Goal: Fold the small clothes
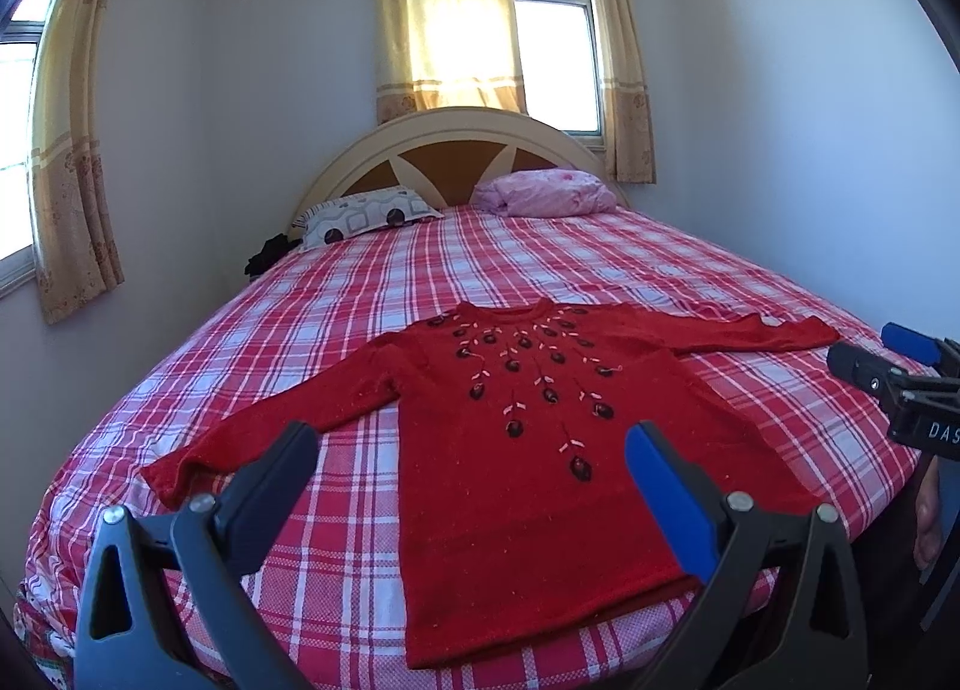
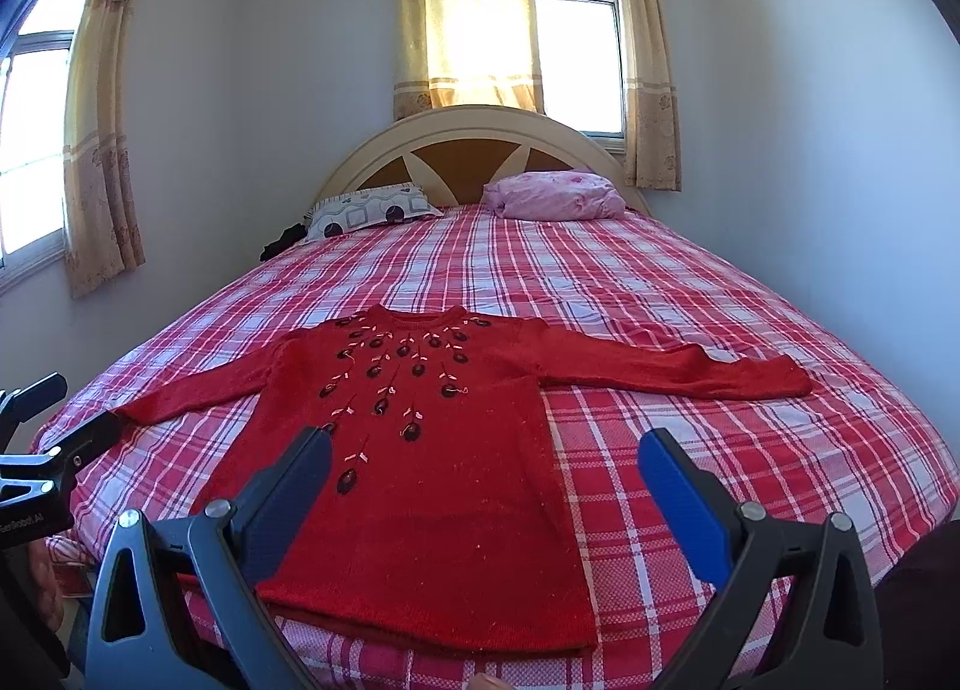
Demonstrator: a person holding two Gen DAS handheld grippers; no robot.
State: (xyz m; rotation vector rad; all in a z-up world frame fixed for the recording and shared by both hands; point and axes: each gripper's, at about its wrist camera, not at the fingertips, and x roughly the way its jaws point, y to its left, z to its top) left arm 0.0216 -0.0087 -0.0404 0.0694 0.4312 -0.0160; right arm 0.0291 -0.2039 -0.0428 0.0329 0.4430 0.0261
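Both tongs gape wide, holding nothing: left tongs (image 1: pixel 471 450) and right tongs (image 2: pixel 486 456) hover over the near hem of the sweater (image 1: pixel 528 438), which lies flat on the bed (image 1: pixel 600 264), sleeves spread. Folding looks unstarted; next, probably pinch a sleeve and bring it across.

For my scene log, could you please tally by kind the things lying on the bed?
Red sweater: 1
Patterned grey-and-white pillow: 1
Pink bundle of bedding: 1
Total: 3, all on the red plaid bedspread; a dark item by the pillow is too unclear to count.
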